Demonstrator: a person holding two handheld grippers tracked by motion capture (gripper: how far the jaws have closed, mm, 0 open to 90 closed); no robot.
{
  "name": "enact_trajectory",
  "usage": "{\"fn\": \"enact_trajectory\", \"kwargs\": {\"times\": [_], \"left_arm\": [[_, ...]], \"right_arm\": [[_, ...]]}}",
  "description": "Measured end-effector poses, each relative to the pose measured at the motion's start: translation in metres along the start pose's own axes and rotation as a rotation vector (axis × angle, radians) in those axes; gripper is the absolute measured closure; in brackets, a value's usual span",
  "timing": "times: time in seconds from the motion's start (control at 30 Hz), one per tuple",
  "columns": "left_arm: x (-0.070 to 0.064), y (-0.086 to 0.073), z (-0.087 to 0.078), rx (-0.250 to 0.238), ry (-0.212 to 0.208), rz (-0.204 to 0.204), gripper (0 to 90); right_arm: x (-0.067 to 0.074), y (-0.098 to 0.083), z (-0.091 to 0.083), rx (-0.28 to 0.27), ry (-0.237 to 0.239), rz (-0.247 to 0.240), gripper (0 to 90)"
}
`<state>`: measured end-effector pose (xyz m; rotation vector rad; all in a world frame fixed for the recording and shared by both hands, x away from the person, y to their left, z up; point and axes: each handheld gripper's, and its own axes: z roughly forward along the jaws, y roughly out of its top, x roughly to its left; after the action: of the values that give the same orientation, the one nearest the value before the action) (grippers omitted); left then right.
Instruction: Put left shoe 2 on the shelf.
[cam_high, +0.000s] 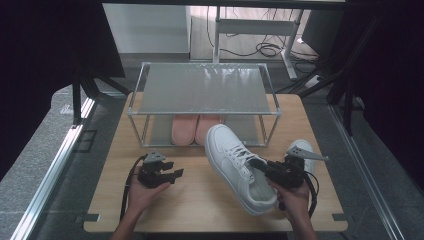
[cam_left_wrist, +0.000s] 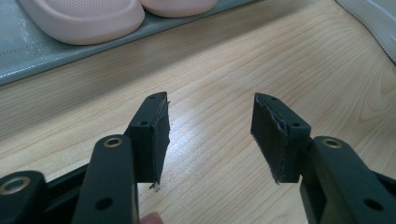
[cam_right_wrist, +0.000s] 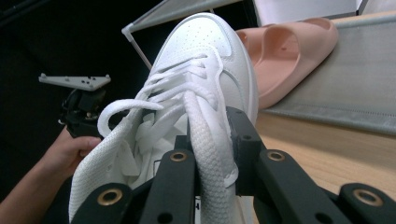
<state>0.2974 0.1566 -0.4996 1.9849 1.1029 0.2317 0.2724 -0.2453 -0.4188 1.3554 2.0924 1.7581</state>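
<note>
Sneaker (cam_high: 235, 165) near the table's (cam_high: 200, 200) right front edge looks light and floppy-walled (padded collar gives), so the right gripper (cam_right_wrist: 212, 154) clamping its tongue side seems sensible, while the left gripper (cam_left_wrist: 210, 135) gapes empty.

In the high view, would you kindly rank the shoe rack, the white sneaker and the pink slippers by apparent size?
1. Shoe rack, clearly largest.
2. White sneaker, held by the right gripper.
3. Pink slippers, smallest as seen, though the rack's upper shelf partly hides them.
</note>
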Motion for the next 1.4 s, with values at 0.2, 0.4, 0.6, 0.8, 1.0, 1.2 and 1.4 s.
{"fn": "enact_trajectory", "kwargs": {"times": [0.2,0.4,0.6,0.8,1.0,1.2,1.4], "left_arm": [[0.000,0.000,0.000,-0.002,0.000,-0.001,47.4],[0.000,0.000,0.000,-0.001,0.000,0.000,47.4],[0.000,0.000,0.000,-0.002,0.000,0.001,47.4],[-0.001,0.000,0.001,0.001,-0.006,0.000,47.4],[-0.001,0.000,0.001,-0.001,-0.006,-0.002,47.4],[0.000,0.000,0.001,0.000,-0.008,-0.001,47.4],[0.001,0.000,0.002,0.002,-0.007,-0.003,47.4]], "right_arm": [[-0.001,0.004,-0.003,-0.028,0.021,0.015,81.7],[0.001,0.012,-0.006,-0.059,0.041,0.011,81.7],[0.003,0.022,-0.006,-0.086,0.063,0.015,81.6],[0.006,0.034,-0.007,-0.119,0.082,0.026,81.6],[0.008,0.051,-0.005,-0.136,0.085,0.013,81.7],[0.005,0.068,0.003,-0.163,0.104,0.036,81.7],[0.002,0.084,0.011,-0.190,0.098,0.049,81.7]]}}
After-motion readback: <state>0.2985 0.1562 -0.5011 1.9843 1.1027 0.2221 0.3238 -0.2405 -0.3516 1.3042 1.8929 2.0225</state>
